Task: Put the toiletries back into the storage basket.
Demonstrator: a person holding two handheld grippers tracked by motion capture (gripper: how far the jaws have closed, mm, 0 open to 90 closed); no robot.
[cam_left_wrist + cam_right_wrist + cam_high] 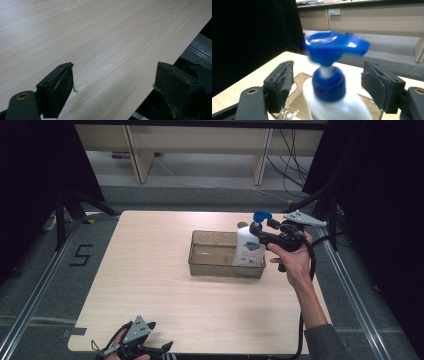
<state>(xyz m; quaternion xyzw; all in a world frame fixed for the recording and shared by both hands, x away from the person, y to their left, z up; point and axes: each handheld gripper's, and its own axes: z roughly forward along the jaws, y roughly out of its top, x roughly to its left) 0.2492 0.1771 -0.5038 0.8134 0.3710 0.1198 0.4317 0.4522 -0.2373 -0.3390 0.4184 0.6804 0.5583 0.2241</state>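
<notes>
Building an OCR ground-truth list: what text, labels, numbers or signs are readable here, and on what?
"5": dark tape figure on the grey floor left of the table.
Label on the front of the white pump bottle standing in the clear tray: red and blue print, too small and blurred to read.
Nothing else readable; the right gripper view shows the bottle's blue pump head, which bears no text.

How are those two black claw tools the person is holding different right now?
The right gripper is raised over the tray, while the left gripper sits low at the table's near edge. The right gripper has the pump bottle's blue neck between its jaws, untouched; the left gripper has nothing between its jaws. Both are open.
</notes>
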